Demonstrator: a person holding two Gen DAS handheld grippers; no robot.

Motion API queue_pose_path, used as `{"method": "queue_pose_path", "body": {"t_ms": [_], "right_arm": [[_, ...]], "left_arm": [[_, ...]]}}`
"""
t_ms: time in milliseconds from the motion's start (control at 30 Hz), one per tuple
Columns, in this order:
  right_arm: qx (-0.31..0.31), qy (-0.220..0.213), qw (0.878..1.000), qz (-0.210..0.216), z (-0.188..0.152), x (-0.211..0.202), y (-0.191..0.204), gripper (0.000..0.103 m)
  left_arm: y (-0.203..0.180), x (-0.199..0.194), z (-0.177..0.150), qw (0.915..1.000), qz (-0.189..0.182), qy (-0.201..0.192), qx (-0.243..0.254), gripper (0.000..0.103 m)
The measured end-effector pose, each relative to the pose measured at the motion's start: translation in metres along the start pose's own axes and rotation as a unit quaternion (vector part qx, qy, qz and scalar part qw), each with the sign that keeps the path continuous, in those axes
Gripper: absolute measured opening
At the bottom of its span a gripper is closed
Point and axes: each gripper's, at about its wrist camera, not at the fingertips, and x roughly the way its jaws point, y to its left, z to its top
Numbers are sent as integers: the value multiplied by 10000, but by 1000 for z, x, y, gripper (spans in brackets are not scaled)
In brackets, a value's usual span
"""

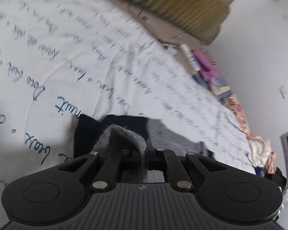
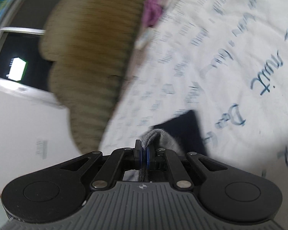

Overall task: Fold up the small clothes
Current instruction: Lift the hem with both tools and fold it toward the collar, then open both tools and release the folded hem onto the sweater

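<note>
My left claw (image 1: 144,149) is clamped tight on a fold of the grey knit garment (image 1: 121,136), and my right claw (image 2: 144,153) pinches another fold of it between blue pads (image 2: 148,158). The garment hangs over a dark navy cloth (image 2: 182,126) lying on the white sheet with blue script (image 1: 67,57). Beyond the sheet's far edge sits an olive ribbed cushion (image 2: 90,48).

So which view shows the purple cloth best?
The left wrist view: the purple cloth lies fairly sharp among stacked items at the sheet's far edge. The right wrist view shows it too, but more smeared by blur, near the top edge.
</note>
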Motion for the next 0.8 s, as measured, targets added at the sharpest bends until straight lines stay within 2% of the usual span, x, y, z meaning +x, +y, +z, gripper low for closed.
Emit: {"method": "queue_pose_path", "body": {"t_ms": [67,167,233,267,300,333,367,400,433,467,500,533,600,700,733,800], "right_arm": [[42,83,9998,-183,1,14,-9,9],[-25,62,10000,14,3,15,-4,9],[38,-68,9997,224,8,11,1,11],[130,-160,9992,345,12,11,0,11],[261,-274,9988,322,15,14,-5,21],[461,-360,9982,135,20,18,-13,42],[715,-374,9967,-33,21,21,-21,54],[891,-347,9954,-43,21,22,-26,57],[872,-345,9955,109,17,20,-26,60],[753,-302,9965,183,14,17,-22,64],[541,-241,9981,187,11,13,-15,66],[259,-218,9994,120,9,9,-5,65],[-477,-270,9983,-189,6,0,15,65],[-1187,-244,9913,-515,9,-2,35,65],[-1266,-203,9901,-565,12,1,40,65],[-1355,-98,9886,-652,18,10,47,65]], "left_arm": [[2,6,0,10000,-47,37,16,5],[-1,3,9,9998,-177,-93,81,5],[6,5,19,9986,-136,-502,-47,6],[12,10,23,9976,39,-679,-154,6],[21,15,24,9964,176,-760,-339,7],[30,21,23,9962,155,-646,-569,11],[37,26,19,9963,-34,-412,-748,16],[40,28,13,9964,-284,-213,-770,33],[37,25,7,9972,-423,-151,-594,51],[31,17,1,9985,-429,-201,-256,58],[25,7,-3,9989,-381,-288,19,69],[20,-5,-6,9980,-354,-441,282,75],[11,-23,-7,9941,-140,-818,694,75],[6,-32,1,9834,571,-1378,1036,75],[2,-30,2,9775,841,-1435,1297,75],[-14,-17,-7,9580,1225,-1450,2151,75]]}}
